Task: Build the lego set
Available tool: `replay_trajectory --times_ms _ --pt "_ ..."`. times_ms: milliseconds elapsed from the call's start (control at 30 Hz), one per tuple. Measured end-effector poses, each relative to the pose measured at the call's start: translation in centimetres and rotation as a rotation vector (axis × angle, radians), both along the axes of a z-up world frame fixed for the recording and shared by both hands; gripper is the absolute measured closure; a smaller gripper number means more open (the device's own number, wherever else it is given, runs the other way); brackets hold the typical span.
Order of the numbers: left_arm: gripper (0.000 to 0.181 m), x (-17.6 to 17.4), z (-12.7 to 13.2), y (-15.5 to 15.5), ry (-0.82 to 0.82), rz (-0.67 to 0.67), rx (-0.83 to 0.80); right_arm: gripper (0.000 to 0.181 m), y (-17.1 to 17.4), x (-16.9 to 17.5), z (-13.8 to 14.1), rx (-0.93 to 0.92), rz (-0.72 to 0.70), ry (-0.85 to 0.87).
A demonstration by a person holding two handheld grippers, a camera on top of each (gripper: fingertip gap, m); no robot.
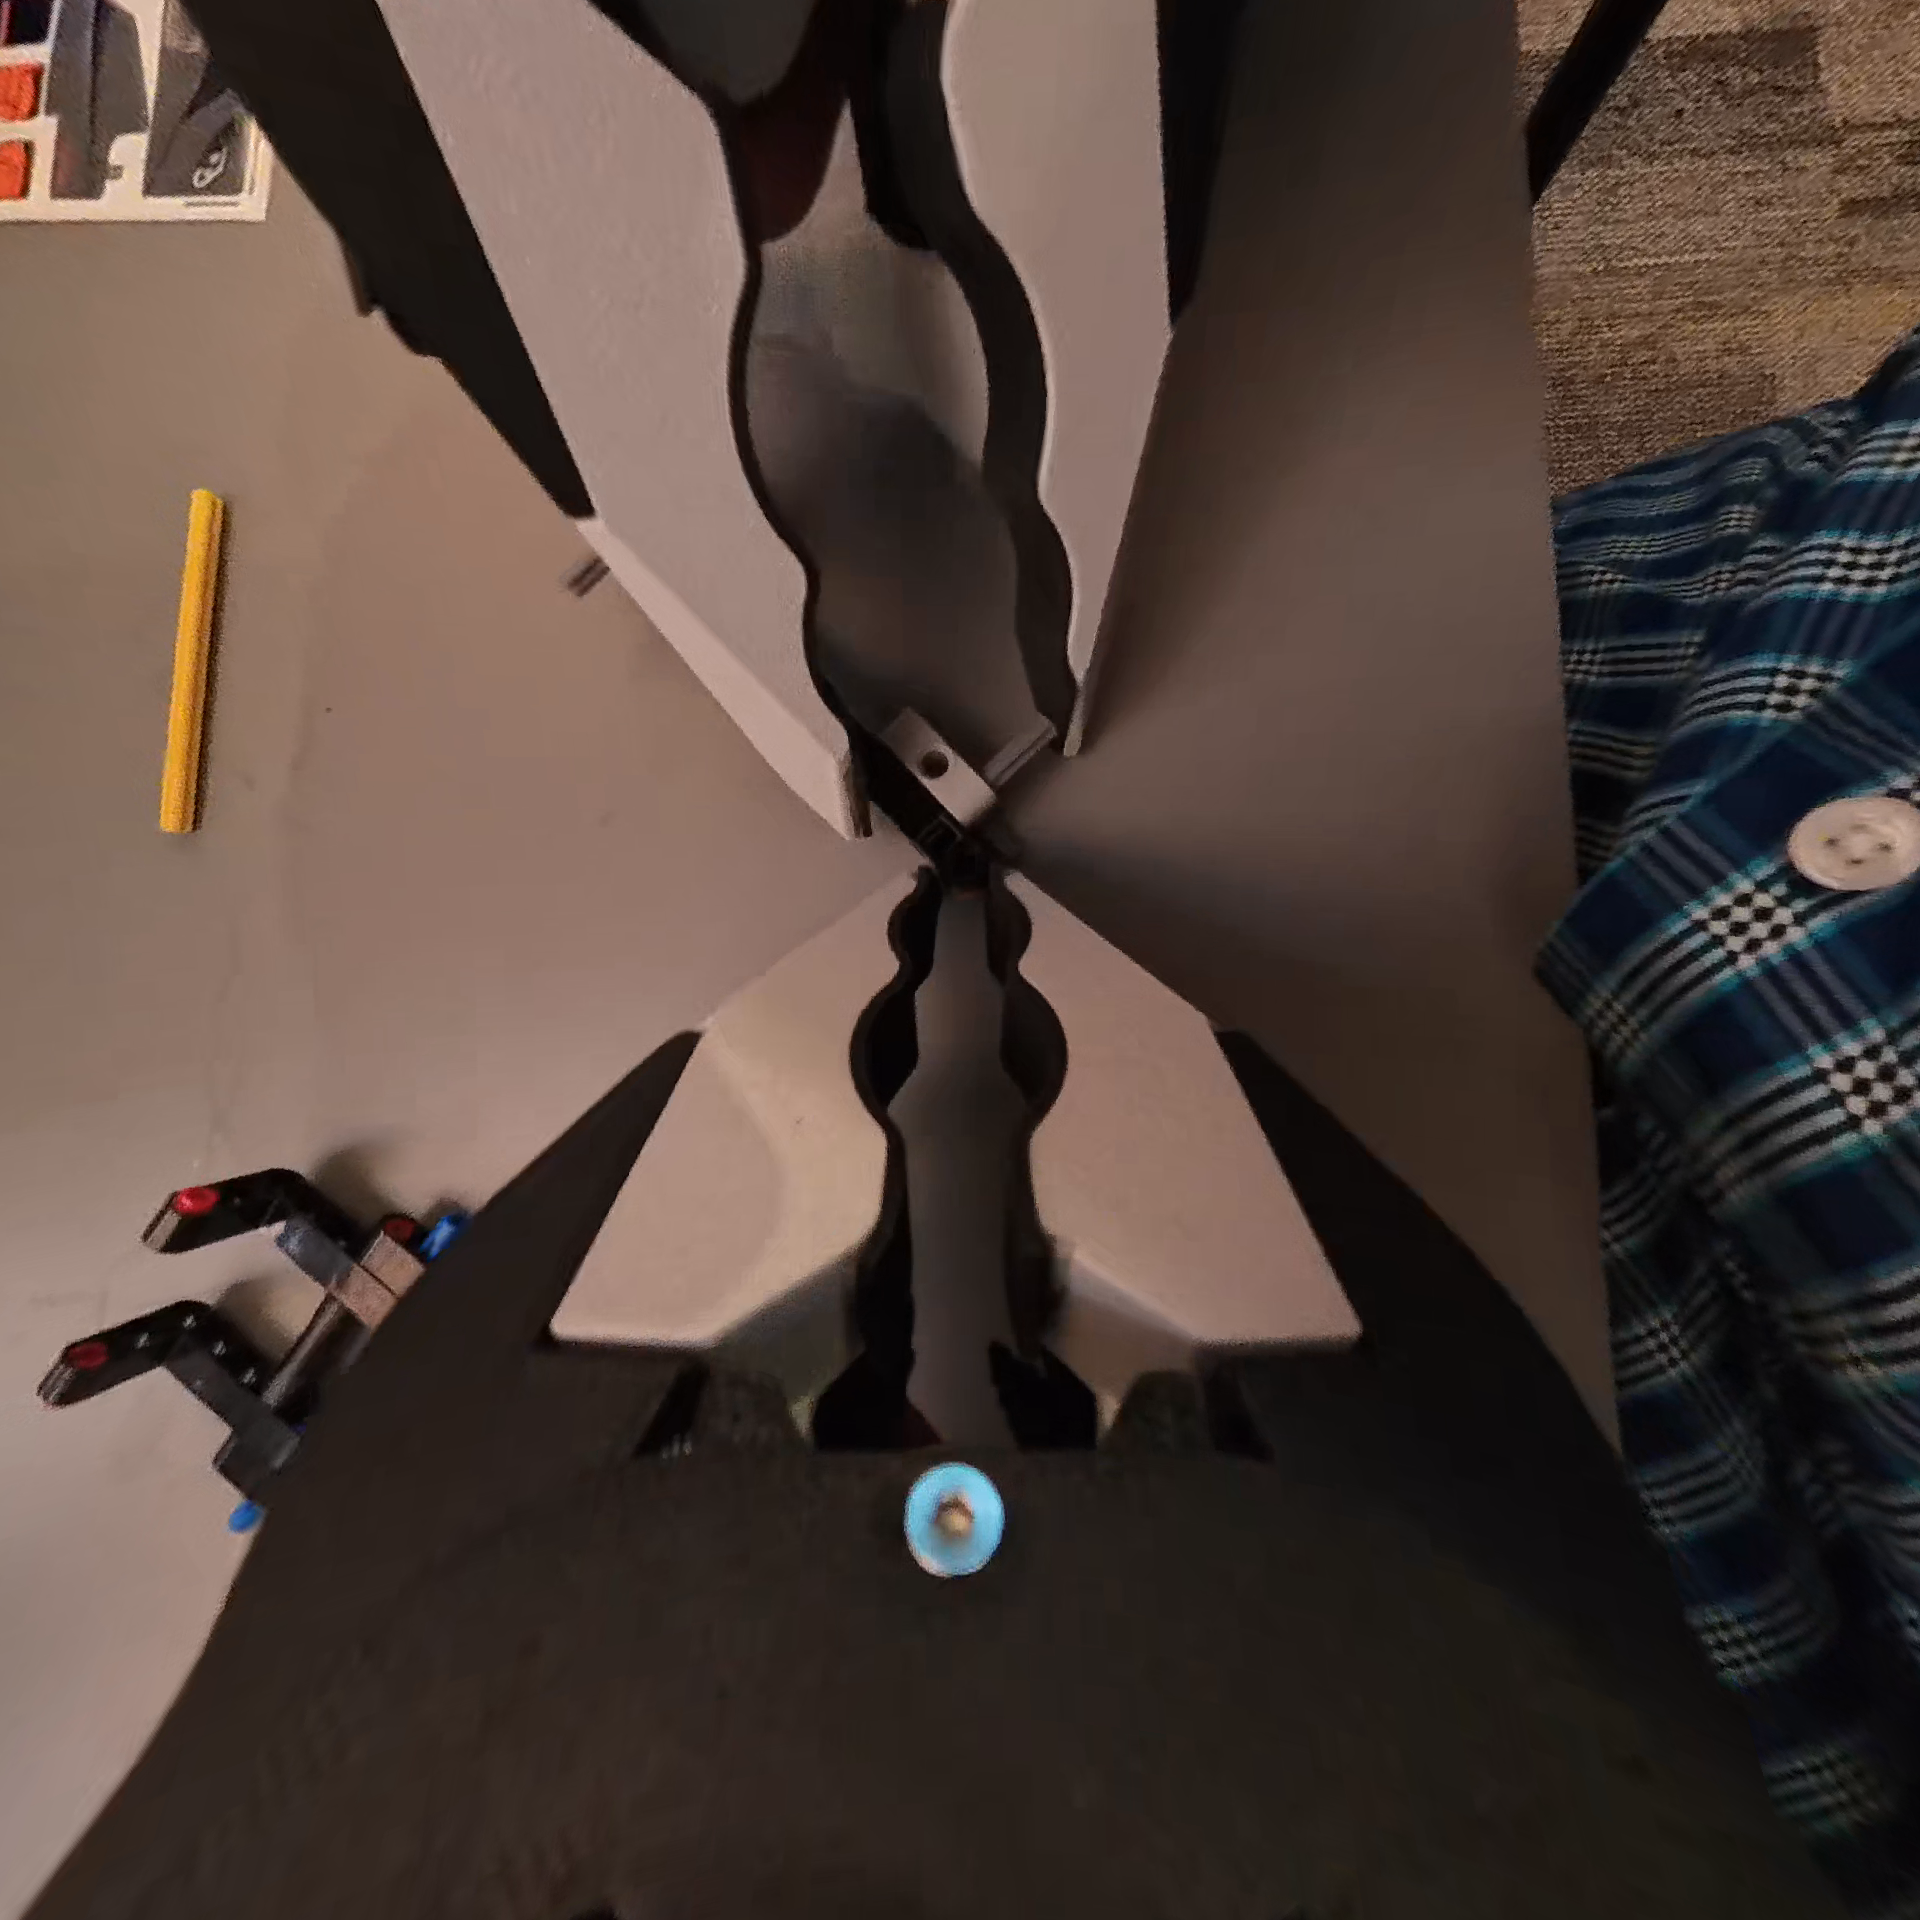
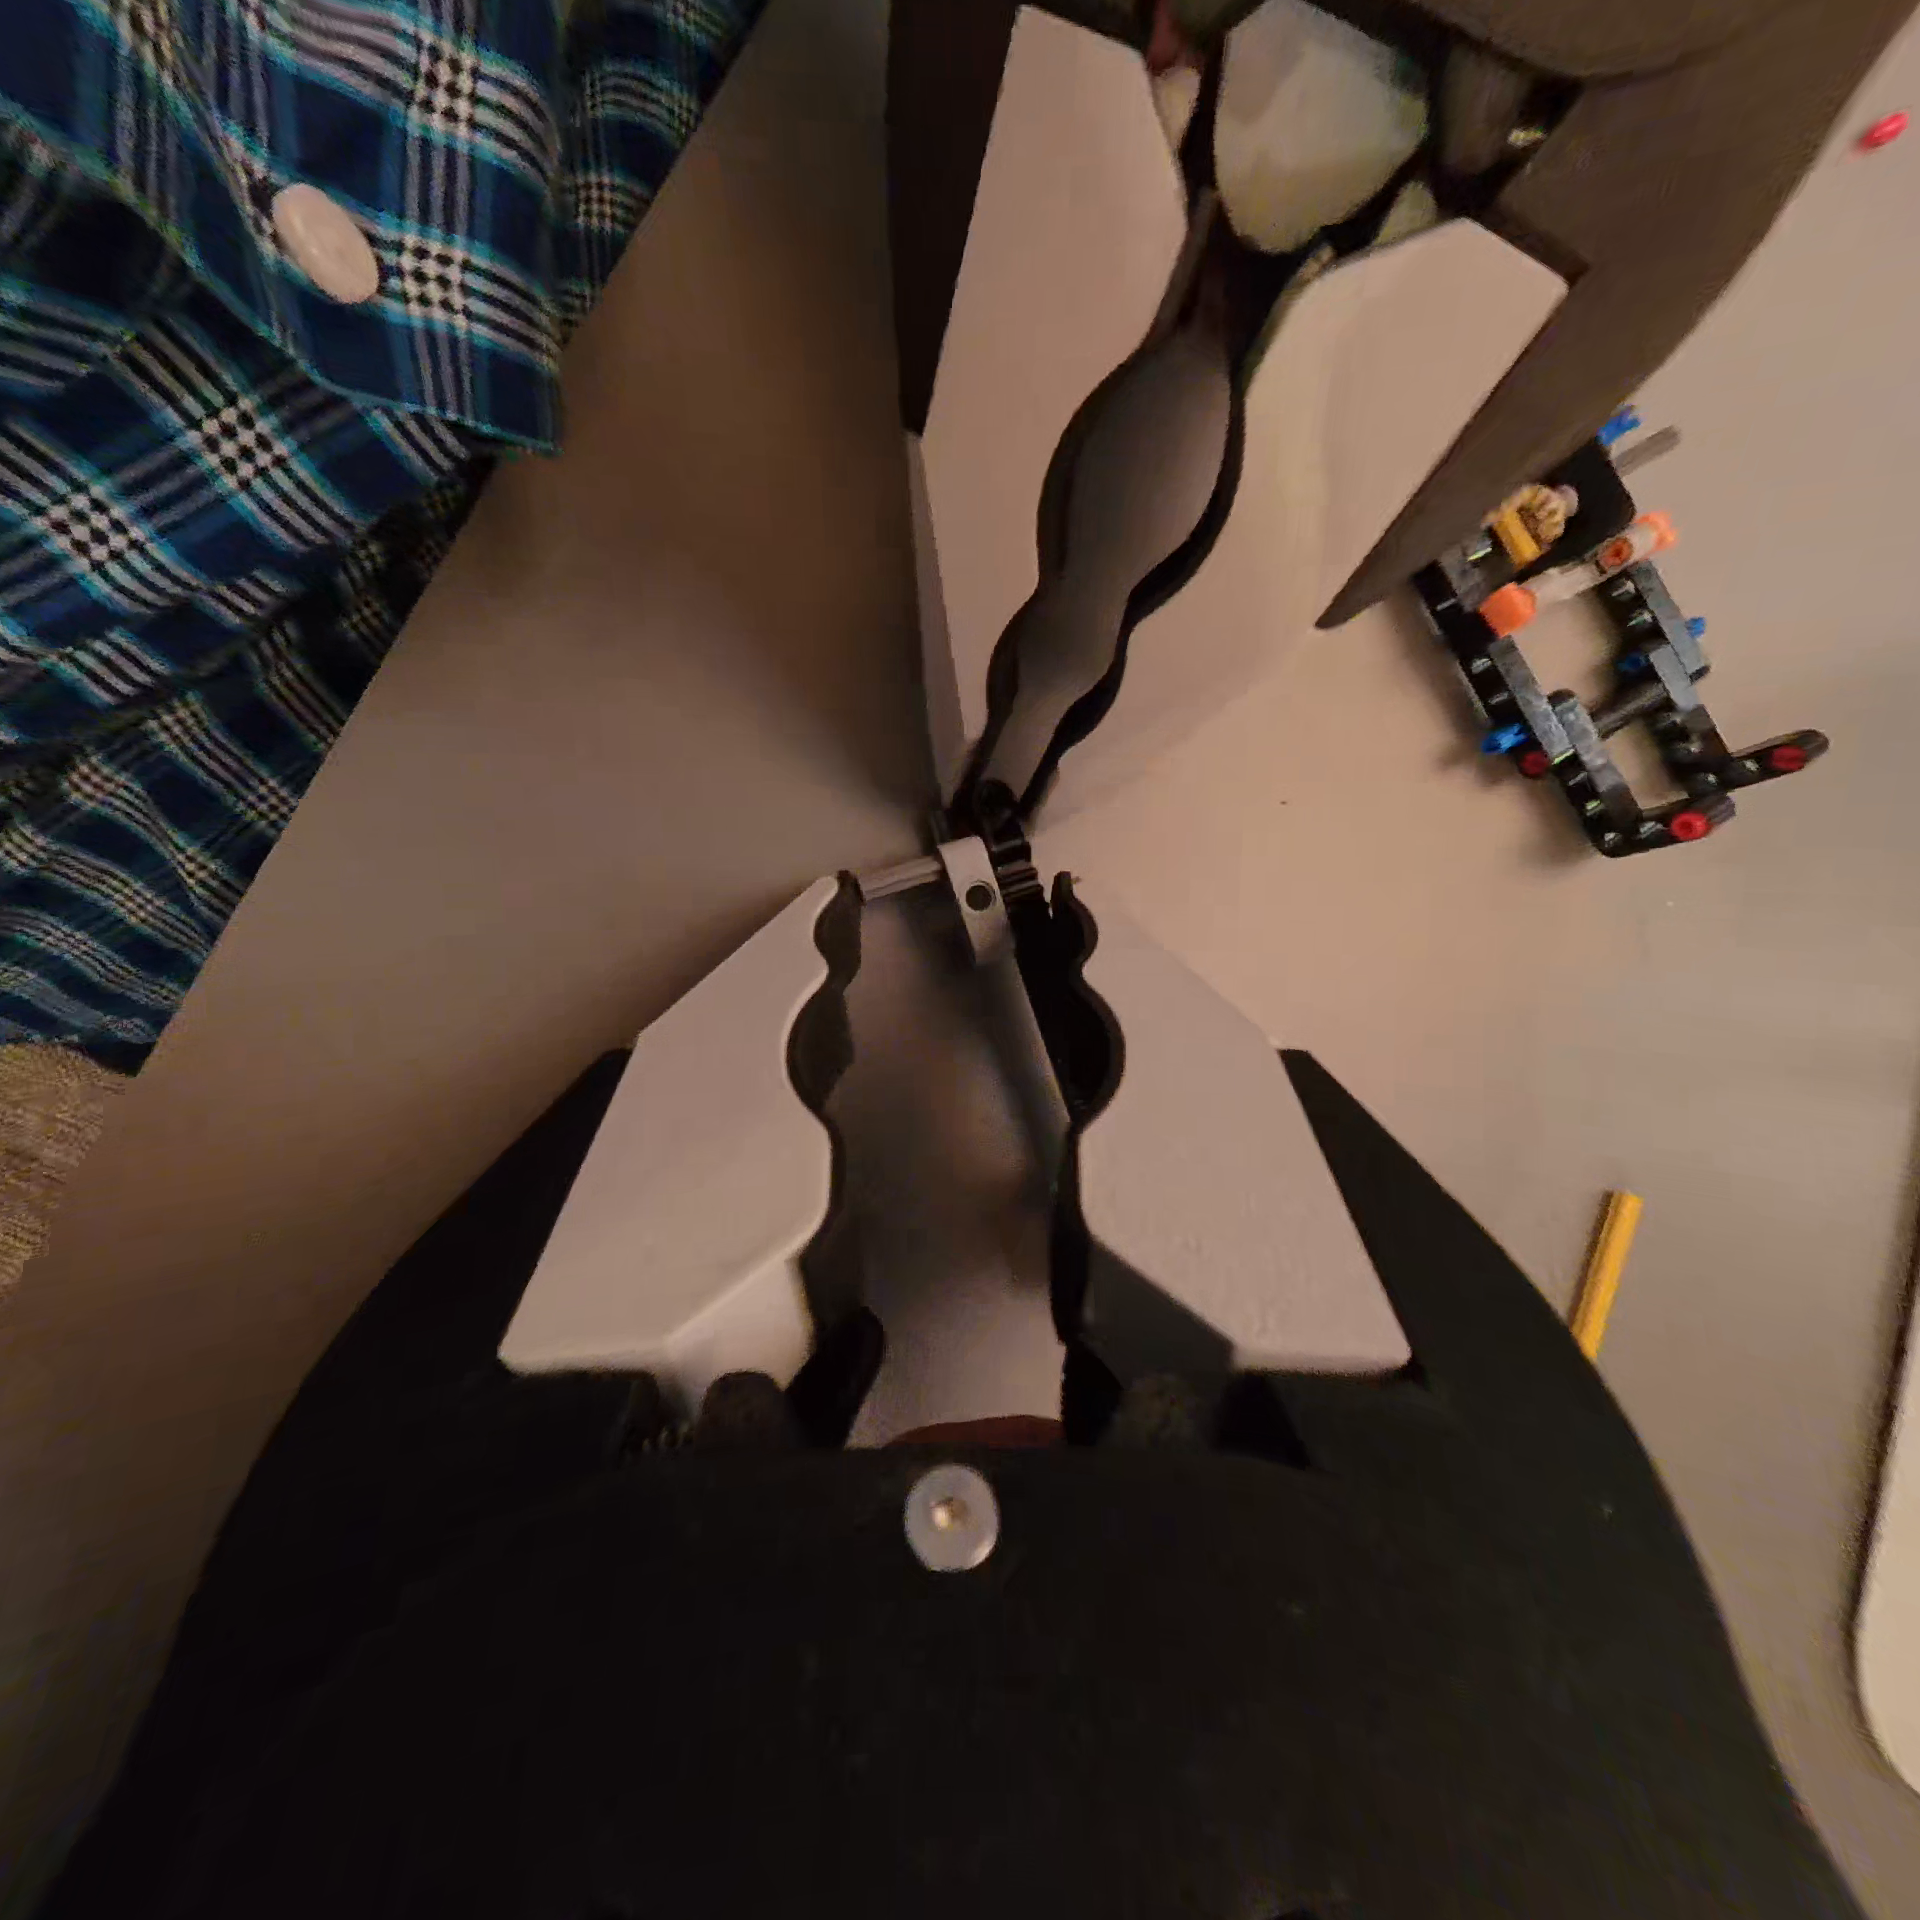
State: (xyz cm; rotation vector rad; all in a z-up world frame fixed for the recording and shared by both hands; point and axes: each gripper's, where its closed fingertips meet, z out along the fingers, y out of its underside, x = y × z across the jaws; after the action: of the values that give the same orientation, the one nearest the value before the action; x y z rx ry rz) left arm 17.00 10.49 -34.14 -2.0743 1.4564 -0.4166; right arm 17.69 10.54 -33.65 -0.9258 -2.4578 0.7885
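left gripper (image 1: 961, 883) nearly closed, pinching the black end of a small grey-and-black lego piece (image 1: 940, 774); right gripper (image 2: 956, 883) clamps its grey end. both meet tip to tip above the table (image 1: 416, 935). black lego frame (image 2: 1600, 675) lies apart.

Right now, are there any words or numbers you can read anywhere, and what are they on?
Nothing here can be read.
Printed sheet in the far corner of the table: orange and grey pictures, and any print is too small and blurred to read.
Black lego frame: no writing shows.
Small grey and black piece: no writing shows.
Yellow rod: plain.
Plaid shirt: no label shows.
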Motion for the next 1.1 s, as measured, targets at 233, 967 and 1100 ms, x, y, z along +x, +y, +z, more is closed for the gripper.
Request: replay_trajectory --times_ms 233,967,1100 --pt "0.156 -0.4 0.2 -0.2 -0.022 0.200 0.006 0.148 0.1 -0.3 0.0 -0.063 -0.050 0.003" --pt "0.167 0.4 0.1 0.1 -0.071 0.340 0.065 0.148 -0.4 0.0 0.1 -0.119 -0.079 -0.006" --pt "0.166 0.1 0.1 0.2 -0.052 0.348 0.084 0.150 -0.2 -0.1 0.1 -0.126 -0.085 -0.015"
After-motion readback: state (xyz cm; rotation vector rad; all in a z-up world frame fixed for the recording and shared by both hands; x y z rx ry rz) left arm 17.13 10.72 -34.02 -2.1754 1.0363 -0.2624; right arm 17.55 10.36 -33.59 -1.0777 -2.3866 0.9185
